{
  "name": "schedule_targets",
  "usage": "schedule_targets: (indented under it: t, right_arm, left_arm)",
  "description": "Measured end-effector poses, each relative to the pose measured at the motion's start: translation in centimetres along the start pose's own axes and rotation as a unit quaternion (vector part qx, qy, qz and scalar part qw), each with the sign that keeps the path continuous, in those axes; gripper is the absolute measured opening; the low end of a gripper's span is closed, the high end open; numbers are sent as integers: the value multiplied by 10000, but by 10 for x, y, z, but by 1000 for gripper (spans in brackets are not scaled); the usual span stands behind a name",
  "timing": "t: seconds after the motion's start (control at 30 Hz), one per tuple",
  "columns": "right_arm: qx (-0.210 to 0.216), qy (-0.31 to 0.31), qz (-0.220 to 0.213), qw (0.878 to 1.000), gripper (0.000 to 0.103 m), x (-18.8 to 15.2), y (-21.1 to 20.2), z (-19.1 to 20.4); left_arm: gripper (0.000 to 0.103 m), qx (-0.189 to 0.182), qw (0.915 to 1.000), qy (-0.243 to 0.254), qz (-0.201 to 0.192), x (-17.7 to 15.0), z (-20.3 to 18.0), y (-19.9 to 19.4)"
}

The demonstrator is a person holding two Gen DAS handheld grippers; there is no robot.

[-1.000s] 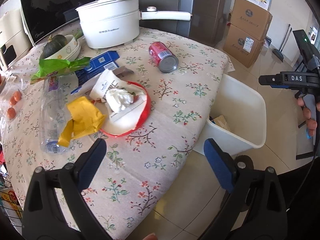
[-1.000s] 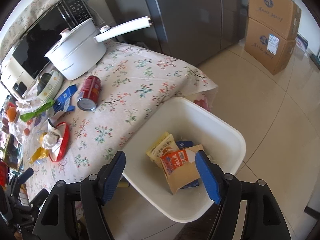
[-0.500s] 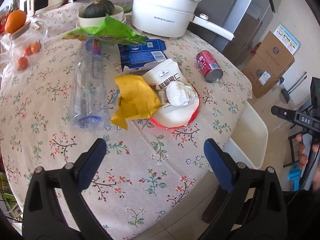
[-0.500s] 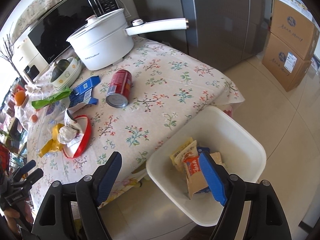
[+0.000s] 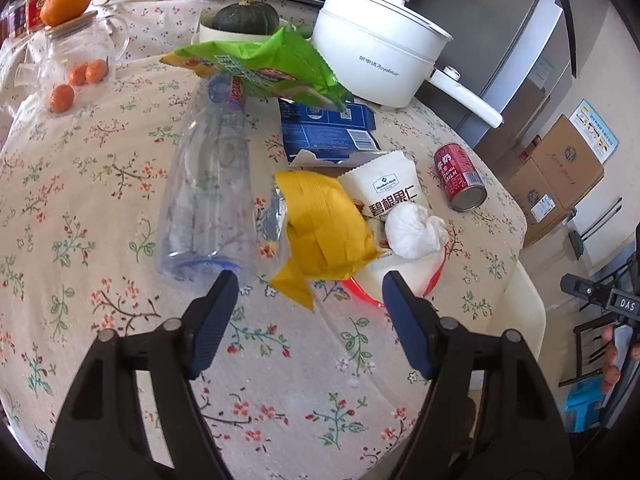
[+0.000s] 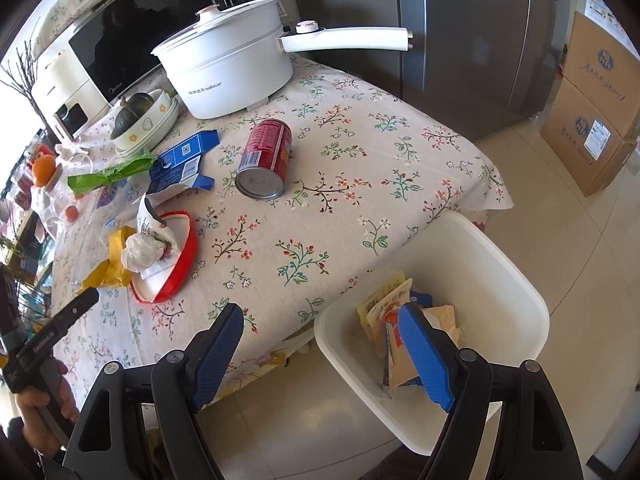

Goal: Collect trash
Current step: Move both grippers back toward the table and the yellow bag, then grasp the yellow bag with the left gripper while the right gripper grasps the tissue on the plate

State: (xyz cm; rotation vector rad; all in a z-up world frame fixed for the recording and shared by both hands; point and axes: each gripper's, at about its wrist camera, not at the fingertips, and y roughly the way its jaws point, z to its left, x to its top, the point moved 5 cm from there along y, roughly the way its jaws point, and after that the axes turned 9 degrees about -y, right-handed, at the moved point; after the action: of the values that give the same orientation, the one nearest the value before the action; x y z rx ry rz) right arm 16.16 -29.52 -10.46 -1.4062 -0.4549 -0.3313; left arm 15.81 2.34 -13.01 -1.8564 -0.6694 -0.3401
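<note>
Trash lies on the floral tablecloth: a yellow wrapper (image 5: 324, 224), a clear plastic bottle (image 5: 208, 196), a white nut bag (image 5: 384, 192), a crumpled tissue (image 5: 414, 232) on a red-rimmed lid (image 5: 400, 280), a blue carton (image 5: 326, 132), a green bag (image 5: 264, 66) and a red can (image 5: 460, 176). My left gripper (image 5: 310, 320) is open and empty, just short of the yellow wrapper. My right gripper (image 6: 320, 356) is open and empty, above the table edge and the white bin (image 6: 500, 264), which holds several wrappers (image 6: 396, 320).
A white electric pot (image 6: 228, 64) with a long handle, a bowl holding a squash (image 6: 138, 114), a microwave (image 6: 132, 36) and a glass jar with oranges (image 5: 76, 68) stand at the back. Cardboard boxes (image 6: 596, 104) and a fridge (image 6: 460, 32) stand on the right.
My left gripper has swung from the table edge and bin toward the pile and closed in on the yellow wrapper. My right gripper has drawn back from over the bin toward the table edge.
</note>
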Motion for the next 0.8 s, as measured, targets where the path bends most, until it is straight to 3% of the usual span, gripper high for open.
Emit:
schedule_targets:
  t: [0.23,0.37,0.53,0.8]
  right_arm:
    - [-36,-4,32,10000,81,0,2,-2]
    - [-36,-27,36,10000,81,1,3,-1]
    - [-34,-34,36,10000,81,2,2,2]
    - [54,-125,14,9999,81,9,4,23]
  left_arm:
    - [44,82,10000,9,-37,3,0,4]
    - [22,210,9998,-38,30,2,3,5]
    - [21,219,9996,-147,55,4,9,0]
    - [19,5,9999,116,-14,10,-1,-31]
